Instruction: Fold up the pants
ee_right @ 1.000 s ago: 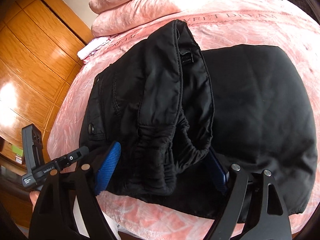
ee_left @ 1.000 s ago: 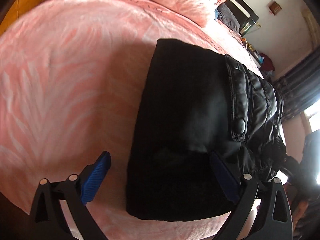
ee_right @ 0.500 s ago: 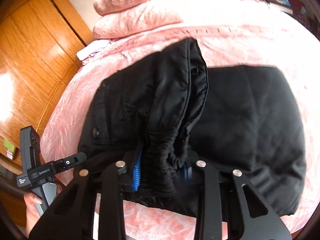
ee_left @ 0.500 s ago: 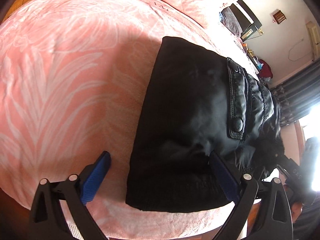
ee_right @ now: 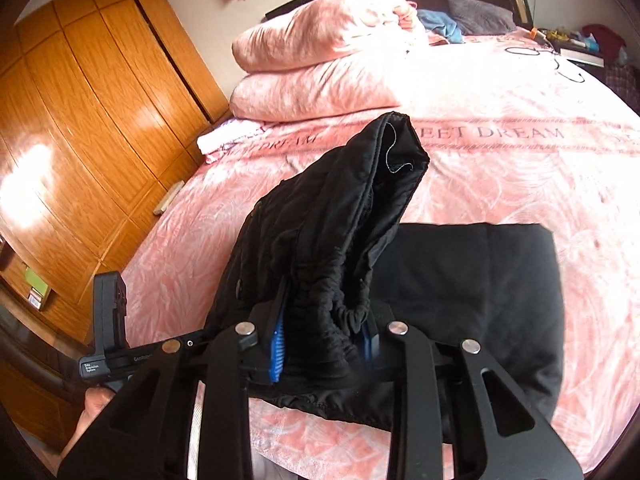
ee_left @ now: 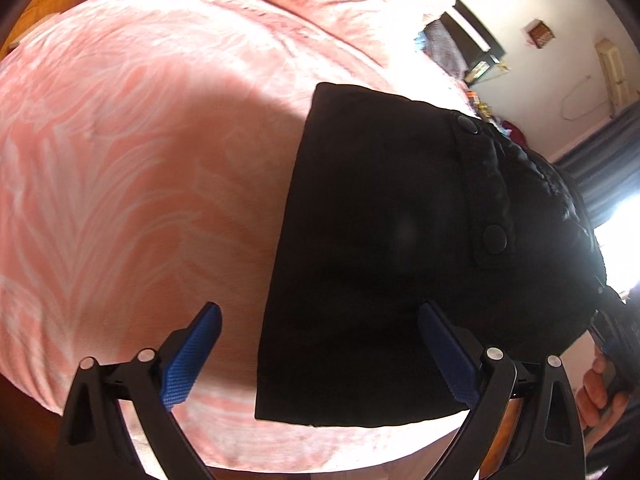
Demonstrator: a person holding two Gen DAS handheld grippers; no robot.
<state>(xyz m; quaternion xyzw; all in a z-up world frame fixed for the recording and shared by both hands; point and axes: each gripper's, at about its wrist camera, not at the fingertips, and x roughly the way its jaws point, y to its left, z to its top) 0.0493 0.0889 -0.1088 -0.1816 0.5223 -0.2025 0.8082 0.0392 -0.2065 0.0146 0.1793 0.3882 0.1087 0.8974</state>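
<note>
Black pants [ee_left: 380, 248] lie partly folded on the pink bed. In the right wrist view my right gripper [ee_right: 322, 338] is shut on the gathered waistband of the pants [ee_right: 332, 240] and lifts that part up off the flat folded layer [ee_right: 480, 280]. In the left wrist view my left gripper [ee_left: 320, 348] is open with blue pads [ee_left: 188, 356] wide apart. It hovers above the near edge of the folded pants and holds nothing. The waistband with snap buttons [ee_left: 494, 238] lies to the right.
The pink bedspread [ee_left: 140, 160] spreads wide to the left of the pants. Two pink pillows [ee_right: 320, 64] are stacked at the headboard. A wooden wardrobe [ee_right: 80, 120] stands left of the bed. The bed's front edge lies just below both grippers.
My right gripper closed on the waistband and raised it off the bed. My left gripper stayed open and shifted only slightly over the near edge.
</note>
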